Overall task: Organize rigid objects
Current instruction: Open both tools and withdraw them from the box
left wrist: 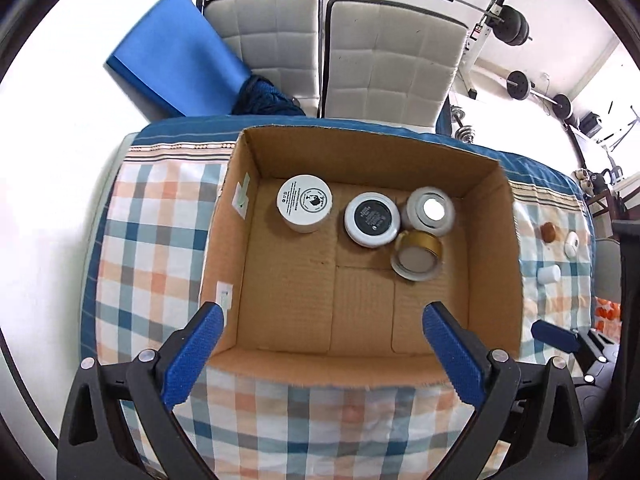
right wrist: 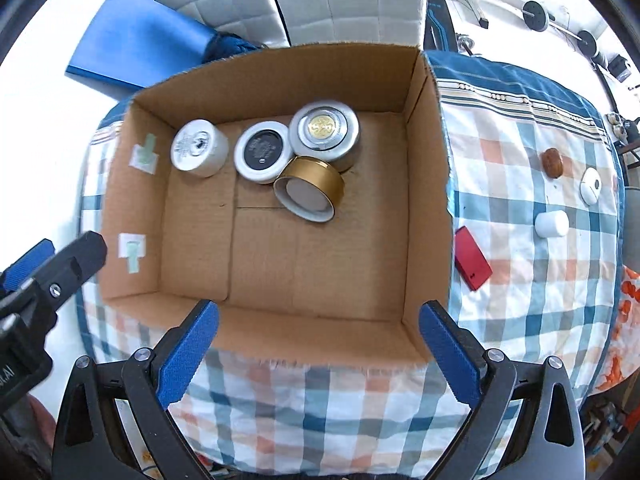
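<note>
An open cardboard box (left wrist: 288,156) (right wrist: 276,80) sits on a checked cloth. Along its far wall stand a white jar (left wrist: 304,202) (right wrist: 198,148), a black-lidded white jar (left wrist: 372,219) (right wrist: 262,151) and a silver jar (left wrist: 430,210) (right wrist: 324,130). A gold-banded jar (left wrist: 418,254) (right wrist: 310,188) leans tilted in front of them. My left gripper (left wrist: 324,312) hangs open above the box's near part, nothing between its fingers. My right gripper (right wrist: 320,312) is open too, empty, over the box's near wall. The left gripper's fingers (right wrist: 60,260) also show in the right wrist view.
On the cloth right of the box lie a red flat case (right wrist: 472,258), a white cylinder (right wrist: 552,223) (left wrist: 549,275), a brown lid (right wrist: 552,163) (left wrist: 548,233) and a small white round piece (right wrist: 591,186) (left wrist: 572,244). Behind are two grey padded chairs (left wrist: 384,56), a blue mat (left wrist: 176,52) and weights.
</note>
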Available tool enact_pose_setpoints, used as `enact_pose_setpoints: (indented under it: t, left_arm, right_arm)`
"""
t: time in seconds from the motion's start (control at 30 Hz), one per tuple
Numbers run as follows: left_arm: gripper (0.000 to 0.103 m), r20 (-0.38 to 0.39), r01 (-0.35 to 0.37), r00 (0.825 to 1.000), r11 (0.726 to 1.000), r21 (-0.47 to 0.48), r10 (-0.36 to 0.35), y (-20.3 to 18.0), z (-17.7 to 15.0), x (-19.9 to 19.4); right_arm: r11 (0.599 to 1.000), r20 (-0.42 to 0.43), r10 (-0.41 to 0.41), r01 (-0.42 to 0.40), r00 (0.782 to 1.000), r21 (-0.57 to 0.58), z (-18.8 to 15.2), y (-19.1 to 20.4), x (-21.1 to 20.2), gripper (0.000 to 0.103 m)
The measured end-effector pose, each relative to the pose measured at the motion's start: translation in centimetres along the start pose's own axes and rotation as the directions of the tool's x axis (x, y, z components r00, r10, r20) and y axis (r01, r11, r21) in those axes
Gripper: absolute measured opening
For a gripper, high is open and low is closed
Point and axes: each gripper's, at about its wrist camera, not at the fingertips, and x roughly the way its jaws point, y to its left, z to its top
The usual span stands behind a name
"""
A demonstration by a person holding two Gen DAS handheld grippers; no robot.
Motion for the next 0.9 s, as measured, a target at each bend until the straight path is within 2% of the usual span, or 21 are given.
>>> enact_pose_setpoints:
  t: [0.33,0.5,0.73,0.9]
  left_arm:
    - [0.102,0.069,0.004,0.998,1.0,0.005,-0.005,-1.9,-1.6,-4.6]
    - [0.102,0.089,0.035,0.995,0.999,0.023,-0.037,-4.7,-1.3,-5.8]
    - [0.102,0.072,0.088,0.993,0.989,0.119,-0.098,-13.1,0.1,-5.0]
    - [0.102,0.041,0.117,0.991,0.979,0.167,-0.125,-19.9,0.5,-2.6]
  right_arm:
    - [0.998,0.055,0.055,-0.055,0.997,-0.013,-2.3,-0.9,-4.8,0.102]
    - [0.997,0.072,0.078,-0.08,0.994,0.017,-2.7,-3.8,-6.4,0.102]
    - [0.99,0.088,0.03,-0.042,0.996,0.131,-2.4,-12.6,-7.7,0.102]
    - [0.97,0.071,-0.035,0.016,0.997,0.242,-2.2,-21.1,-7.3,0.102]
